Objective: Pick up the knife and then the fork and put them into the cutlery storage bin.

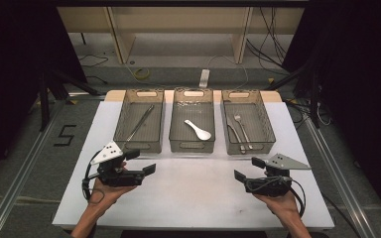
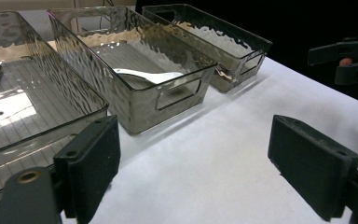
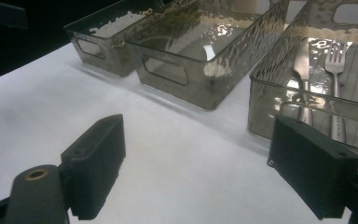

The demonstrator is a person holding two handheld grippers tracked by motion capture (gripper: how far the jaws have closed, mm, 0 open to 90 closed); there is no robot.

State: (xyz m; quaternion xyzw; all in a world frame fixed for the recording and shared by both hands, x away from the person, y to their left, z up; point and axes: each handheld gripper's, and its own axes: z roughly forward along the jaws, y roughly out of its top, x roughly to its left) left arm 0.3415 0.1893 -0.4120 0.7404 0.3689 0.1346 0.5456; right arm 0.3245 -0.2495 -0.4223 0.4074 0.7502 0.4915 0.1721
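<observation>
Left gripper [image 1: 140,161] wide open, empty; chopsticks [image 1: 140,122] in tray [image 1: 121,119] just ahead: thin, stiff, slippery, best pinched mid-length. Right gripper [image 1: 249,168] equally open, empty; knife [image 3: 302,63] and fork [image 3: 335,65] ahead, probably heavier, slick.

A: What writing can we read here?

B: We find one mark: a large dark figure "5" [image 1: 65,135] on the grey floor [image 1: 25,148], left of the white surface [image 1: 193,193], seen in the high view. It is built from straight strokes, like strips of tape.

A: Do we see labels on the three clear bins or the cutlery in them?

B: We can read none there; in both gripper views their walls show a rippled pattern, no lettering.

A: And the claws?

B: We see white dots on the grey plate [image 1: 108,151] of the left claw [image 1: 141,162], but they are no letters or numbers.
</observation>
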